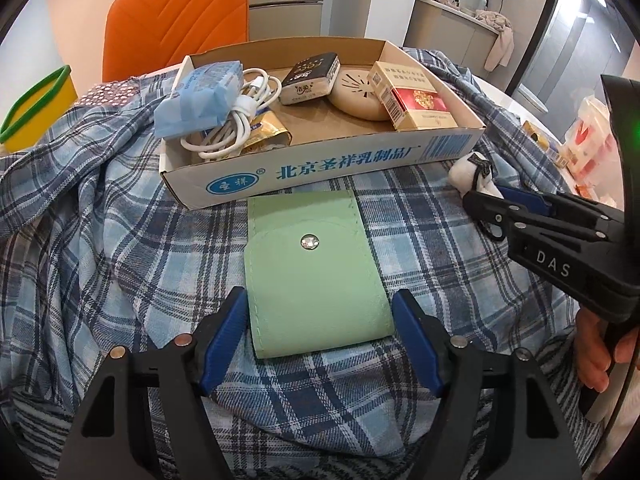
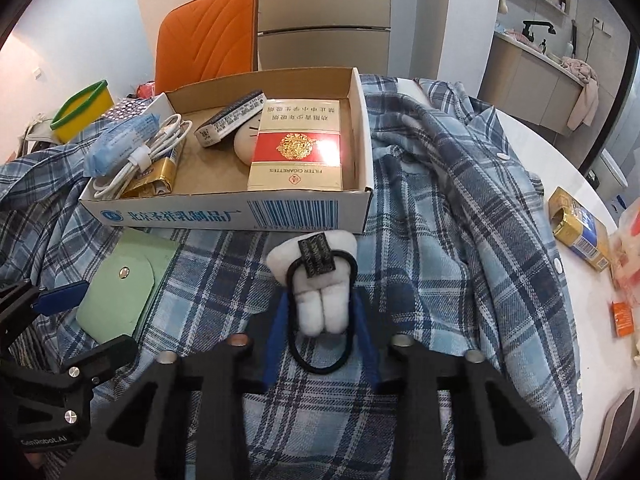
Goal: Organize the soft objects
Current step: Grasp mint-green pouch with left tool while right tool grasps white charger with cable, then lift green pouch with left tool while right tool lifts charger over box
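A green pouch (image 1: 312, 276) with a snap button lies on the plaid shirt (image 1: 120, 240) in front of the cardboard box (image 1: 320, 168). My left gripper (image 1: 320, 316) is open, its blue fingers on either side of the pouch's near end. My right gripper (image 2: 322, 312) is shut on a white plush hair tie (image 2: 320, 292) with a black elastic loop, just in front of the box (image 2: 240, 216). The right gripper also shows in the left wrist view (image 1: 504, 200), and the pouch shows in the right wrist view (image 2: 124, 292).
The box holds a blue tissue pack (image 1: 200, 96), a white cable (image 1: 240, 120), a cigarette pack (image 1: 412, 96), a round cream case (image 1: 360, 96) and a dark pack (image 1: 310, 78). An orange chair (image 1: 176, 16) stands behind. A yellow tub (image 1: 36, 112) sits left. A gold packet (image 2: 580, 232) lies right.
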### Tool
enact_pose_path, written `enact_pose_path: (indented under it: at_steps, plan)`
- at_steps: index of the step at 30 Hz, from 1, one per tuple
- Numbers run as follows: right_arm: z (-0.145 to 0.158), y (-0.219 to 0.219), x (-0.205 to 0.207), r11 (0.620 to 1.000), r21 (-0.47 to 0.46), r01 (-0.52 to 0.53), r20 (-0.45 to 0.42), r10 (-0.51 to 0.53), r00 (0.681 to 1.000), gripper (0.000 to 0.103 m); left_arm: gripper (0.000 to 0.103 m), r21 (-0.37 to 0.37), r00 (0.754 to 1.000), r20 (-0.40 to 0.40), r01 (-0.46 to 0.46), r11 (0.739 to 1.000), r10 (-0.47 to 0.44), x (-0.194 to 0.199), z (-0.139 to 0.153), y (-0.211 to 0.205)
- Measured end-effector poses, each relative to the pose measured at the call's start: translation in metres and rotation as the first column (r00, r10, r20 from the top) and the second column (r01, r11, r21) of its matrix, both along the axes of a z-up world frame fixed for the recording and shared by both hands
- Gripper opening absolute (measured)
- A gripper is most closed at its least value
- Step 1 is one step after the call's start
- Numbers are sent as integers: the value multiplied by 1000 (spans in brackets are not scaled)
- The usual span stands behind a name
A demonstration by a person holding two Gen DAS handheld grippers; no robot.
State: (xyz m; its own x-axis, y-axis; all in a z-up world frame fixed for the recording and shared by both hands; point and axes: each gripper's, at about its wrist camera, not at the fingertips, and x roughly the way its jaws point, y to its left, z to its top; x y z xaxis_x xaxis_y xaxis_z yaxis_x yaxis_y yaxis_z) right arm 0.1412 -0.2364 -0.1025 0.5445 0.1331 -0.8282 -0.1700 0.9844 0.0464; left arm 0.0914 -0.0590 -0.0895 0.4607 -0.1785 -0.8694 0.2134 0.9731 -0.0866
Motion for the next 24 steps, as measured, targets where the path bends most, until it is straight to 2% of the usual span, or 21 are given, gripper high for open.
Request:
enact_pose_path:
  at_steps: [1, 4, 10, 18, 24]
  plan:
    - [0, 0, 0, 1000, 4, -2, 1, 2, 1000, 25, 73, 2, 1000, 0, 1, 1000, -1, 0, 0, 0]
    - [2, -1, -1, 1000, 7, -4, 12, 4, 1000, 20, 74, 9, 1000, -2, 5, 1000, -5, 0, 0, -1]
    - [13, -2, -10, 999, 34, -15, 78, 12, 997, 16, 70, -1, 1000, 11, -13, 1000, 13, -1, 0, 2]
    - [36, -4, -32, 997, 65, -42, 230, 26, 973, 16, 69, -46, 989, 147, -3, 999, 10, -20, 20, 9]
    - [54, -3, -52, 992, 93, -87, 356, 48, 933, 16, 69, -67, 969, 247, 15, 998, 3, -33, 35, 10]
